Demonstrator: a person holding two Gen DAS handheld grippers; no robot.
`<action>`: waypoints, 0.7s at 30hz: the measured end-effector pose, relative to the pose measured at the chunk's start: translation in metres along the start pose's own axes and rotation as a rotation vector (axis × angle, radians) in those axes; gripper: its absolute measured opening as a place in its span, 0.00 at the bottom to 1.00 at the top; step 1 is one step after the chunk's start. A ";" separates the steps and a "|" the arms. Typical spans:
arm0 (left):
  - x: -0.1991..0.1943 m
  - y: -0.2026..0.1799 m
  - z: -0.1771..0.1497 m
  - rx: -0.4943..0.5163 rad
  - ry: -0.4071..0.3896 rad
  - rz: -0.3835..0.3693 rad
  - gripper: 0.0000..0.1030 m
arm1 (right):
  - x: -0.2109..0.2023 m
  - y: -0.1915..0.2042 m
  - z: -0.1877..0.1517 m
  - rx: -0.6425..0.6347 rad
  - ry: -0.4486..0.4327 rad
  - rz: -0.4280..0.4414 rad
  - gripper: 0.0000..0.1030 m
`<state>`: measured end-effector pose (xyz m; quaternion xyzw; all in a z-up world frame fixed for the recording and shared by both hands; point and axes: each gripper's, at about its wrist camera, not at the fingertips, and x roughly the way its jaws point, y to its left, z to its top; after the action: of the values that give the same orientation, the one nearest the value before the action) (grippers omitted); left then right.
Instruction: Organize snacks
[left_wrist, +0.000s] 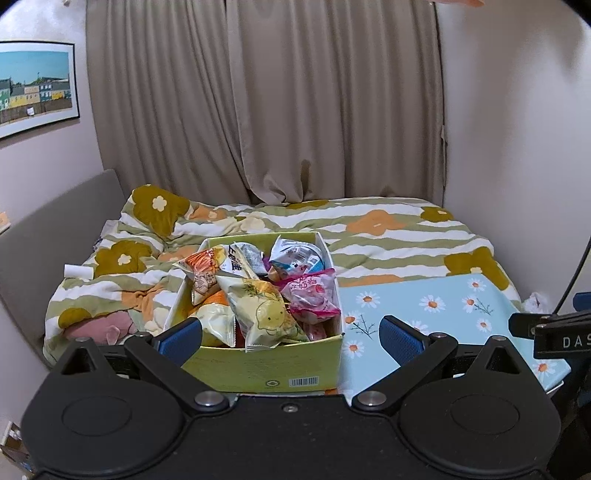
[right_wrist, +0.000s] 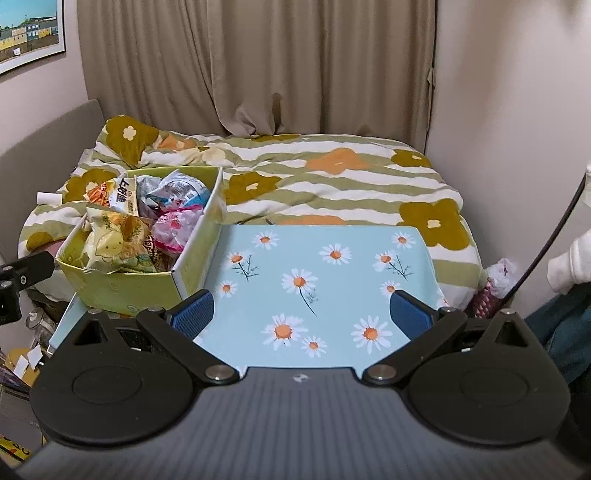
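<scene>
A yellow-green cardboard box (left_wrist: 258, 369) stands on a light blue daisy-print table (left_wrist: 443, 310), heaped with several snack packets: a yellow chips bag (left_wrist: 262, 314), a pink packet (left_wrist: 314, 295), an orange packet (left_wrist: 201, 271). My left gripper (left_wrist: 291, 338) is open and empty, its blue pads on either side of the box's near end, not touching. In the right wrist view the box (right_wrist: 140, 291) sits at the table's left edge. My right gripper (right_wrist: 301, 314) is open and empty above the bare table (right_wrist: 314, 266), right of the box.
Behind the table lies a bed with a striped flower-print duvet (right_wrist: 332, 177). Beige curtains (left_wrist: 266, 99) hang at the back, a framed picture (left_wrist: 35, 86) on the left wall. A black cable (right_wrist: 550, 236) runs down at right. Clutter sits on the floor at left (right_wrist: 37, 325).
</scene>
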<state>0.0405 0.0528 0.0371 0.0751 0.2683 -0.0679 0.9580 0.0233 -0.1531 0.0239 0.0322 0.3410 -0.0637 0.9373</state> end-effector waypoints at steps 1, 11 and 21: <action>0.000 -0.001 0.000 0.005 -0.002 0.001 1.00 | 0.000 -0.001 0.000 0.003 0.001 -0.002 1.00; 0.002 -0.003 0.001 0.011 -0.004 -0.005 1.00 | 0.002 -0.004 0.000 0.017 0.008 -0.009 1.00; 0.005 -0.003 0.000 0.009 0.004 -0.009 1.00 | 0.002 -0.005 0.000 0.016 0.007 -0.008 1.00</action>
<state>0.0441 0.0490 0.0342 0.0784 0.2702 -0.0733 0.9568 0.0244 -0.1578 0.0225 0.0386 0.3439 -0.0700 0.9356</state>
